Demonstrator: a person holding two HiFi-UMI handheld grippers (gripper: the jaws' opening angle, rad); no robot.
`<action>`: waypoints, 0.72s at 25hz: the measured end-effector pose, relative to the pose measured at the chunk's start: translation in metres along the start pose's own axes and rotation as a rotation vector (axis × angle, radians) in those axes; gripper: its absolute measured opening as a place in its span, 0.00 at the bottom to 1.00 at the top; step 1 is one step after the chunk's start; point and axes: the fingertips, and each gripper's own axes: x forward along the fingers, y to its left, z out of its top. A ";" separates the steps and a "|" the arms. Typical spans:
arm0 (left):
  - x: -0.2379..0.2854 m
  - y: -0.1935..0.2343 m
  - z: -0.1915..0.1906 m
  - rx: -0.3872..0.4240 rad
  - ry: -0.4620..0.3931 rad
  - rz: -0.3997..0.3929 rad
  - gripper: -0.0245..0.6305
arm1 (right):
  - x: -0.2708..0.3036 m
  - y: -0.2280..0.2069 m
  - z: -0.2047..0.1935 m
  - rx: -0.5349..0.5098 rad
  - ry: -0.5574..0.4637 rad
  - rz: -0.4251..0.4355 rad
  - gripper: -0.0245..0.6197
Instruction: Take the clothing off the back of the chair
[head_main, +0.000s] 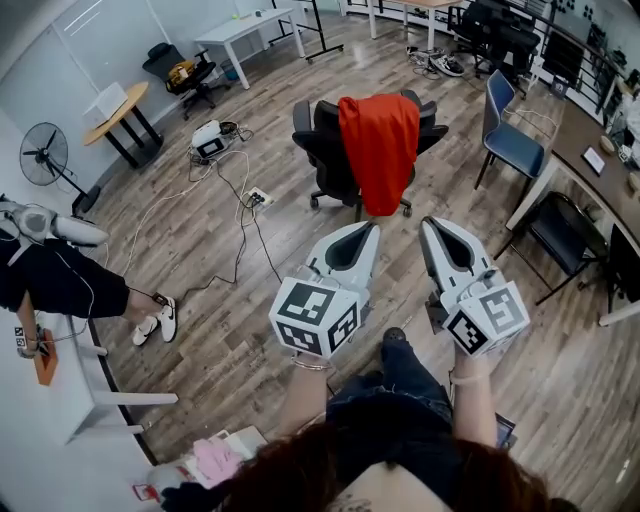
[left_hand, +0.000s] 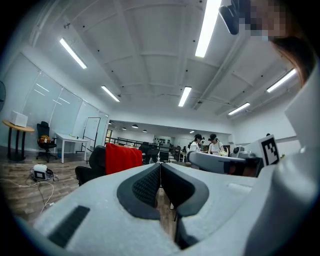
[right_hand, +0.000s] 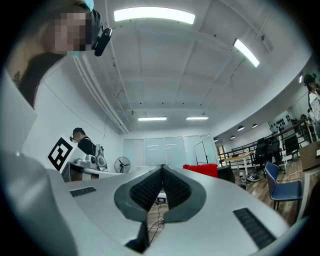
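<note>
one red cloth garment hung draped over the backrest of one black swivel office chair, spread down the side of the backrest that faced the person. this chair stood on a wooden plank floor.

two white hand-held grippers pointed toward the chair from its near side, both well apart from it and from the garment. the left gripper had its jaws pressed together with nothing between them. the right gripper, just beside it, had its jaws together too and was likewise empty. each carried one marker cube.

left of the chair, one white power strip lay on the floor among loose cables; farther left stood one black standing fan. right of the chair stood one blue padded chair.
</note>
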 end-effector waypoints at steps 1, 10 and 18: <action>0.003 0.003 0.000 -0.001 0.001 0.000 0.06 | 0.003 -0.002 0.000 -0.001 -0.001 0.001 0.02; 0.034 0.028 0.008 -0.003 -0.019 0.007 0.06 | 0.032 -0.028 -0.002 -0.028 0.003 0.007 0.02; 0.071 0.053 0.011 0.006 -0.012 0.008 0.06 | 0.067 -0.062 -0.008 -0.029 0.018 0.022 0.05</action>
